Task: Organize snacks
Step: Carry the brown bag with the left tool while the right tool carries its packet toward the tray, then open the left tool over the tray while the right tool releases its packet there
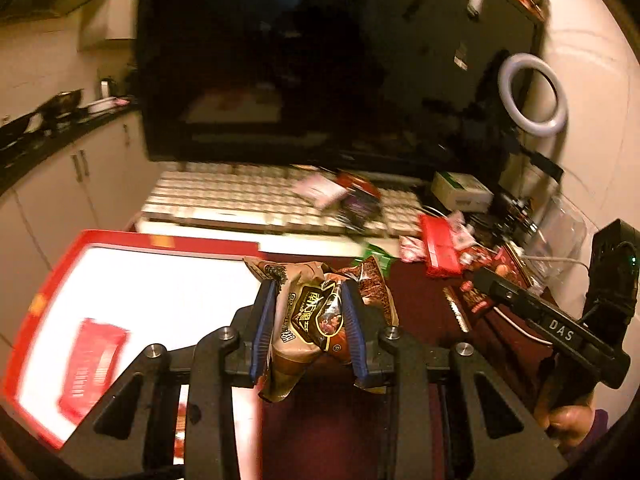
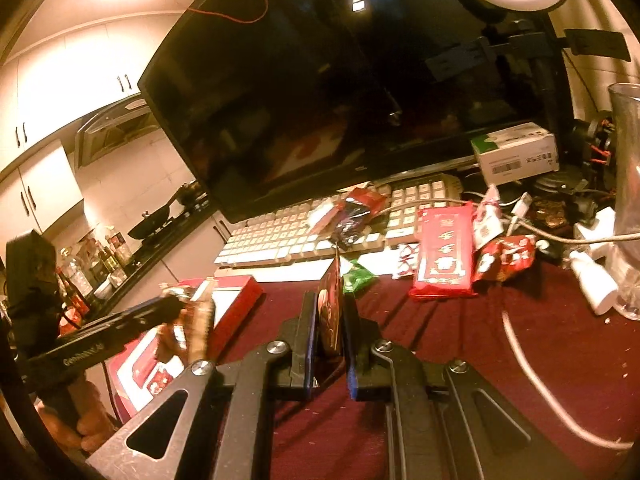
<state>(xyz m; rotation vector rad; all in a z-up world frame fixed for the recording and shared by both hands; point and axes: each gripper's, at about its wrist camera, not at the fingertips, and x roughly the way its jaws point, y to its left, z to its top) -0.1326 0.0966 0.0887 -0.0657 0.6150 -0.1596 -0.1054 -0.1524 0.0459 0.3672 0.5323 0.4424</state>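
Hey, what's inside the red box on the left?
Inside the red box, on its white floor, lies one red snack packet, blurred. The left gripper, shut on a brown snack bag, covers the box's near right corner.

The snack packet (image 1: 308,320) is brown with a black label, the tray (image 1: 60,276) is red-rimmed and white inside, the tablecloth (image 2: 440,340) dark red.

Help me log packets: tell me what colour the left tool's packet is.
Brown and tan with black label; left wrist view.
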